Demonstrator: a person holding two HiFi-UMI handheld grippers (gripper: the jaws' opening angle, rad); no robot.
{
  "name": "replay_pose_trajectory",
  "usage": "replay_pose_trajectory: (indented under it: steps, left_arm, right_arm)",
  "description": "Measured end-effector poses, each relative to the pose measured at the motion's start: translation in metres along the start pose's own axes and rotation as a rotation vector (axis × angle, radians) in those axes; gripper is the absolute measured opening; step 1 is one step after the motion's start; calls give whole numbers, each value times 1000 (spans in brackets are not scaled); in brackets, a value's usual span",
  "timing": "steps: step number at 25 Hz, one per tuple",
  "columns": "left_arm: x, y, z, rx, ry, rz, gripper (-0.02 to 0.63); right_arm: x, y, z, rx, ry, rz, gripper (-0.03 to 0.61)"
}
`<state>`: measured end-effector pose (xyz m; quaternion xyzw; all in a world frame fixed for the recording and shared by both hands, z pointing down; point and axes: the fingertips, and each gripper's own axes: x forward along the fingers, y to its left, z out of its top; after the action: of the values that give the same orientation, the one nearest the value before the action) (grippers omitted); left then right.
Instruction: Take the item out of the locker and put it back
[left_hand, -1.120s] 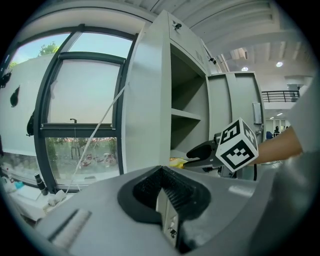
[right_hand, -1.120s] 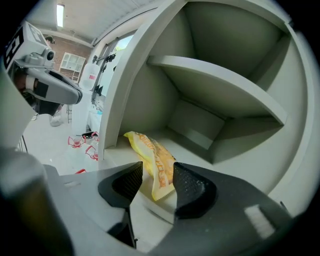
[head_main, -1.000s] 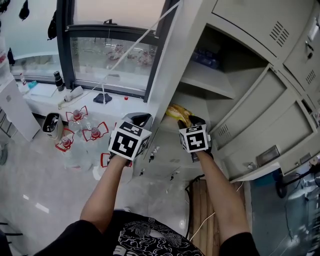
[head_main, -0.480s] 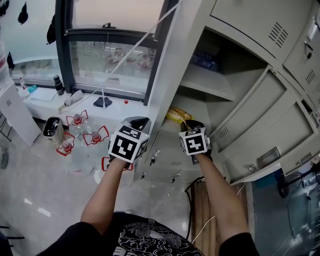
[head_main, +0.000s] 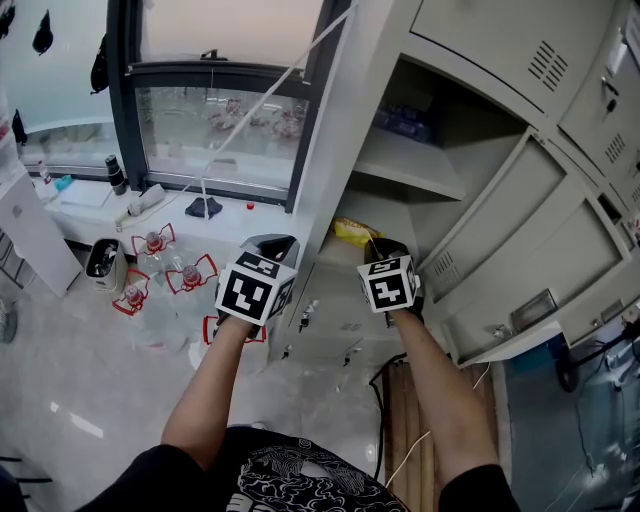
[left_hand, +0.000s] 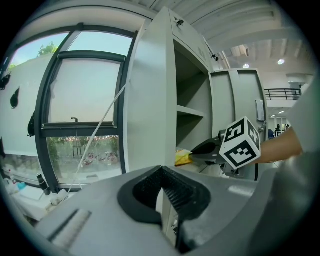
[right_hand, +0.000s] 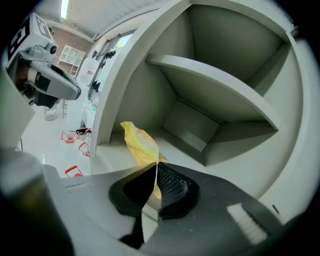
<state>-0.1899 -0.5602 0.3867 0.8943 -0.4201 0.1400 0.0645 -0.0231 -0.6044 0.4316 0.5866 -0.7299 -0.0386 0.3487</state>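
Right of centre in the head view, the grey locker (head_main: 500, 215) stands open, the yellow packet (right_hand: 139, 145) lying on its lower shelf (head_main: 395, 215). The right gripper (right_hand: 156, 169) has just been closing and pinches the packet's near edge. The left gripper (left_hand: 162, 175) hangs closed and empty. Taking out is the step in hand; next, I judge, comes a steady pull clear of the shelf.

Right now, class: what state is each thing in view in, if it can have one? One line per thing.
Grey metal locker door: swung open.
Yellow crinkly packet: pinched at its edge, inside the locker below the shelf.
Right hand-held gripper: jaws have just been closing, now shut on the packet.
Left hand-held gripper: shut, empty, outside the locker.
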Motion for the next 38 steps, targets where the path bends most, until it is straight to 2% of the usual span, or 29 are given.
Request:
replay_pose_trajectory:
  steps: [20,38]
  left_arm:
    - [-27,-59,2,11,12,-36,0]
    - [-71,-128,-2,29,-11,-17,0]
  right_arm:
    - [-71,-15,-2,43,-89,-48,28]
    - [-169,-11,-10,72,-228,-50,28]
